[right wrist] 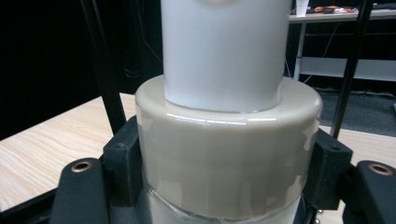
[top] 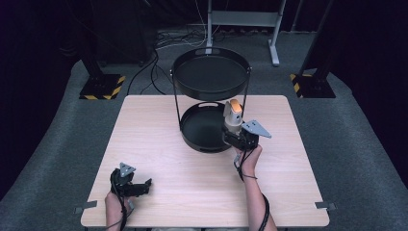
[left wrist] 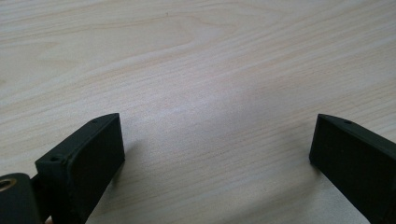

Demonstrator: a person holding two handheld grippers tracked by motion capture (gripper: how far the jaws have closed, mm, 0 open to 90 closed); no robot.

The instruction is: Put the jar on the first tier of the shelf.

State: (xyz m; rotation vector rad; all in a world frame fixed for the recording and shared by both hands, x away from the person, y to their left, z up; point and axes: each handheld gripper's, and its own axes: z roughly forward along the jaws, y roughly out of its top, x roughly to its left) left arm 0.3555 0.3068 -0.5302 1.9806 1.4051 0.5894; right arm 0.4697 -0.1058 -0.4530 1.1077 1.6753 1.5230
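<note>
My right gripper (top: 234,136) is shut on a bottle (top: 233,115) with a wide beige band, a white body and an orange end. In the high view it holds the bottle upright at the right rim of the lower tray (top: 199,130) of a black two-tier stand. In the right gripper view the black jaws clamp the beige band (right wrist: 229,154) from both sides, and the white part (right wrist: 224,51) rises beyond it. My left gripper (top: 146,185) rests low over the table's front left, open, with bare wood between its jaws (left wrist: 217,140).
The stand's upper tray (top: 210,51) hangs on thin black posts (top: 175,98) above the lower one, at the far middle of the light wooden table (top: 154,139). Black-and-yellow weighted bases (top: 101,86) and a metal frame (top: 243,19) stand on the grey floor behind.
</note>
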